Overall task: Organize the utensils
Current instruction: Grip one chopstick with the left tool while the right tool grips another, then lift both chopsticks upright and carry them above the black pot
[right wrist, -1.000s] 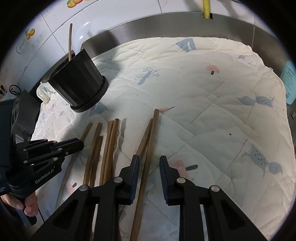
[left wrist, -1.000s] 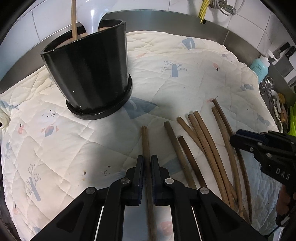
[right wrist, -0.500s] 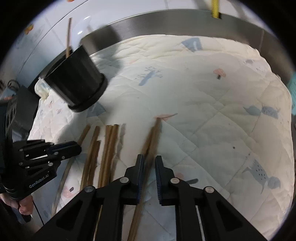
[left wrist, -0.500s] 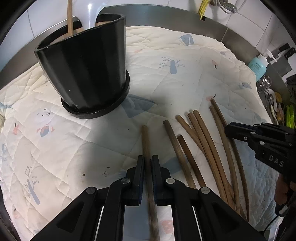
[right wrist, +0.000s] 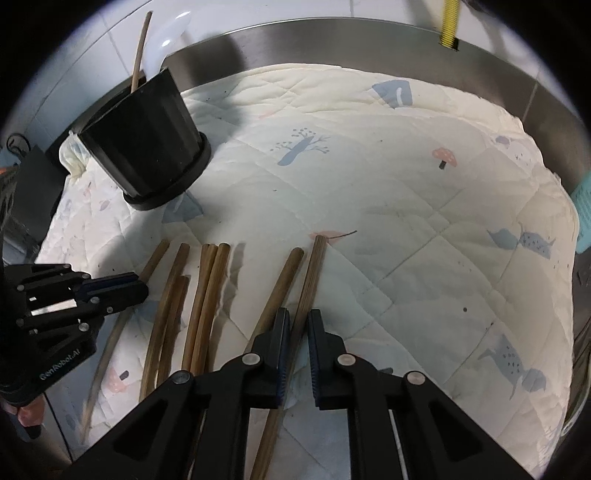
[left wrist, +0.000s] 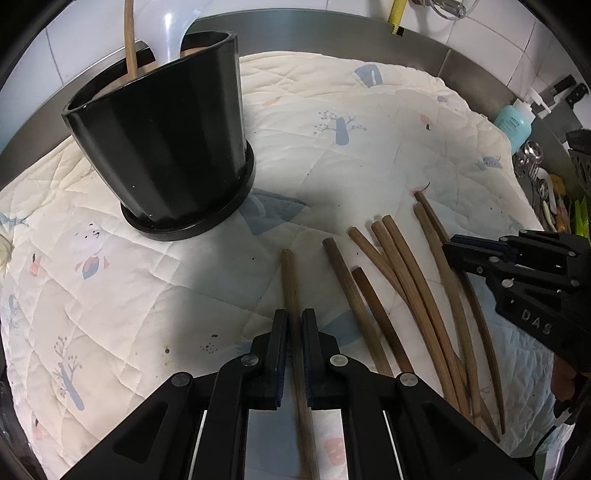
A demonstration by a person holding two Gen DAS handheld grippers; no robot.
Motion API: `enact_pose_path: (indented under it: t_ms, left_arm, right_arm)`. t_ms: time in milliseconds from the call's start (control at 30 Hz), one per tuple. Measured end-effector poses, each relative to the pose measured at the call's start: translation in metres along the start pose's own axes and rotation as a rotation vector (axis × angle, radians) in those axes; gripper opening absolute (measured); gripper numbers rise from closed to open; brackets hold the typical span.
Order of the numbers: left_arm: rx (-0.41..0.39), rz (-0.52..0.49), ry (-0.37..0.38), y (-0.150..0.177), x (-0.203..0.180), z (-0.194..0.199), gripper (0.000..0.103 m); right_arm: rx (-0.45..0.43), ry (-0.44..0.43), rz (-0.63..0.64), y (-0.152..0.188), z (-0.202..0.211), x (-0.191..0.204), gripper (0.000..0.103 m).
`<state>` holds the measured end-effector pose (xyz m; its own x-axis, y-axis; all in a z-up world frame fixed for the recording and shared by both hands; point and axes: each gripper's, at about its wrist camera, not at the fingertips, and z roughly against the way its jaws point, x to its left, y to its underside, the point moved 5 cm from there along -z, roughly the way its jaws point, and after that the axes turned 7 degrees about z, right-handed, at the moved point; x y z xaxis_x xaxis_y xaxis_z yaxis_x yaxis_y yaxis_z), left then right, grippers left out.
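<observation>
Several brown wooden chopsticks [left wrist: 402, 280] lie side by side on a quilted cloth [left wrist: 332, 166]. My left gripper [left wrist: 294, 325] is shut on the leftmost chopstick [left wrist: 289, 277], which lies apart from the others. In the right wrist view my right gripper [right wrist: 298, 325] is shut on the rightmost chopstick [right wrist: 313, 273], with another stick [right wrist: 284, 280] just left of it. A black utensil holder [left wrist: 162, 147] stands at the back left and holds one thin stick [left wrist: 130, 40] and a white utensil [left wrist: 171, 33]. Each gripper shows in the other's view: the right [left wrist: 452, 248] and the left [right wrist: 142, 287].
A steel rim [right wrist: 332, 44] runs behind the cloth. At the far right stand a blue bottle [left wrist: 514, 125] and metal cutlery [left wrist: 535, 170]. A yellow hose [right wrist: 448, 22] hangs at the back. A person's fingers [right wrist: 27, 413] hold the left tool.
My right gripper's jaws have closed onto the rightmost chopstick, which lay loose between them a second ago. The left gripper has kept its grip on its stick.
</observation>
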<state>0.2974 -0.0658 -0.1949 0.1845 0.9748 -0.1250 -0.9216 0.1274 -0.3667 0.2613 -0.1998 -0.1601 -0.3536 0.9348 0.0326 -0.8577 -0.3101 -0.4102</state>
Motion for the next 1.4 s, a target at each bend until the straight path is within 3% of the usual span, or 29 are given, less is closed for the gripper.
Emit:
enact_pose_path:
  t_ms: [300, 567, 900, 1200, 1400]
  left_arm:
    - [-0.084, 0.069, 0.105, 0.002, 0.011, 0.027, 0.006]
    - [-0.215, 0.102, 0.155, -0.002, 0.017, 0.083, 0.006]
    - [-0.363, 0.131, 0.177, -0.003, 0.031, 0.158, 0.006]
    - [-0.539, 0.181, 0.175, -0.036, 0.052, 0.231, 0.006]
    - [-0.678, 0.207, 0.159, -0.079, 0.073, 0.279, 0.006]
  right_arm:
    - [-0.119, -0.042, -0.048, 0.0, 0.037, -0.001, 0.01]
    - [-0.22, -0.088, -0.071, -0.011, 0.074, 0.005, 0.009]
    - [-0.339, -0.067, -0.033, -0.021, 0.118, 0.015, 0.009]
    - [-0.463, -0.067, 0.005, -0.05, 0.159, 0.026, 0.009]
    - [-0.545, -0.062, 0.032, -0.086, 0.177, 0.038, 0.009]
